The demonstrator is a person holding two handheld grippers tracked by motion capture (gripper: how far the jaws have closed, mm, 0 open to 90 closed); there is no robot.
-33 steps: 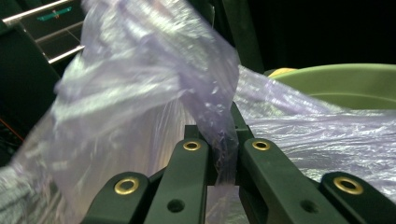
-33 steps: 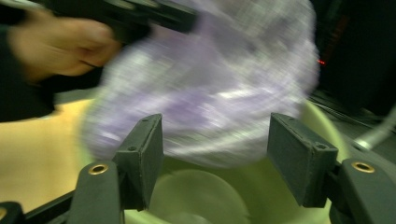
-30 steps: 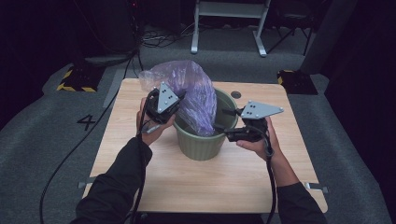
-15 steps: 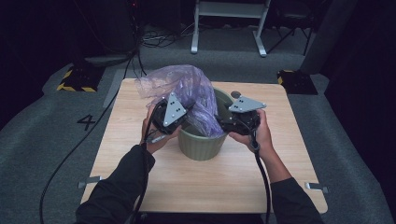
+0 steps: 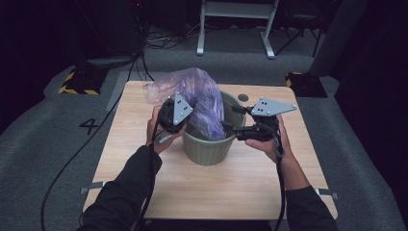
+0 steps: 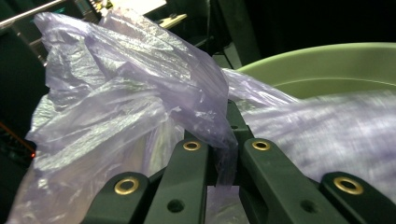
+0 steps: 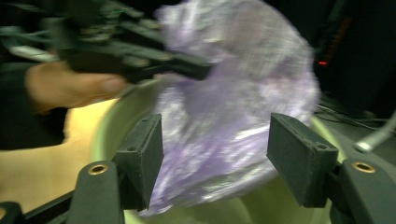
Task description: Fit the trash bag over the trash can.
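Meanwhile left gripper (image 6: 223, 154) jaws clamp the purple bag (image 5: 202, 96) over the bin rim (image 5: 231, 98); right gripper (image 7: 215, 154) jaws apart.

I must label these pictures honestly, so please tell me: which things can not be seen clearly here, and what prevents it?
- Inside of the green round plastic bin: high view, covered by the thin purple plastic bag.
- Bag surface: right gripper view, blurred by motion.
- Bag's lower part: left gripper view, cut by the bottom edge and hidden behind the left gripper, whose jaws pinch a fold.
- Right gripper jaws: high view, too small; its own view shows them apart.
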